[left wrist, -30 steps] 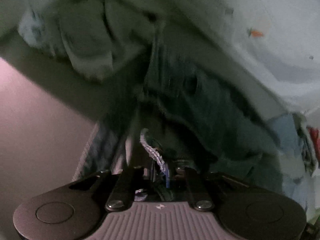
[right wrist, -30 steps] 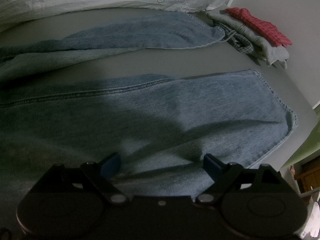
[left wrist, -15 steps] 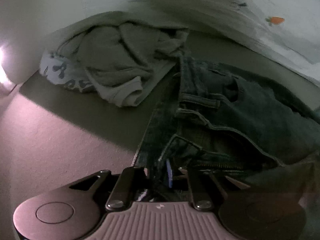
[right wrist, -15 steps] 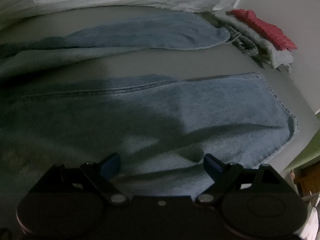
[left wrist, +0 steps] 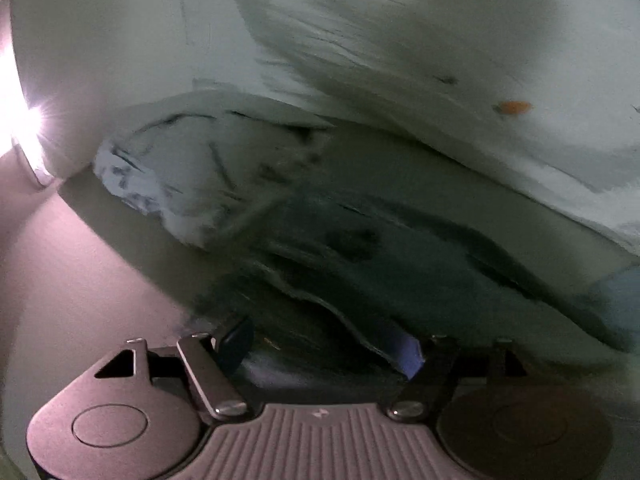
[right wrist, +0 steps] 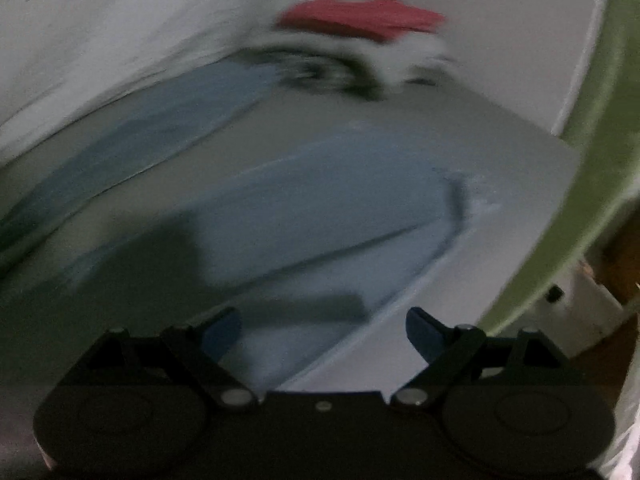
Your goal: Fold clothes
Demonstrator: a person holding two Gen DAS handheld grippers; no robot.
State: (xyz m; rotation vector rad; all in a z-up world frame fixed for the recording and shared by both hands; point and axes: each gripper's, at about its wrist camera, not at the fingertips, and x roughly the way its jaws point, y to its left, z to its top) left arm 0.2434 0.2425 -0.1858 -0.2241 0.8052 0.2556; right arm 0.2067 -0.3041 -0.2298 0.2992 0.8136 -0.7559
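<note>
I read both views as motion-blurred, so fine detail is limited.

1. The bench (right wrist: 500,148) is a pale flat surface; its far right corner shows in the right wrist view, and it carries every garment listed below.
2. The white sheet (left wrist: 440,60), printed with small orange marks, lies bunched along the far side of the bench.
3. The jeans (right wrist: 320,216) lie spread flat on the bench. In the right wrist view I see two light blue legs running away from me, the nearer one ending in a hem near the bench corner. In the left wrist view the darker waistband end (left wrist: 360,264) lies just ahead of the claw.
4. A crumpled grey garment (left wrist: 192,176) lies past the waistband, at the left.
5. A stack of folded clothes (right wrist: 360,36), red on top, sits at the far end of the bench, beyond the leg hems.
6. The left claw (left wrist: 324,340) has just been opening; its fingers stand spread and the waistband edge lies between them, not pinched.
7. The right claw (right wrist: 324,332) has just closed slightly but is spread wide above the nearer leg, gripping nothing.
</note>
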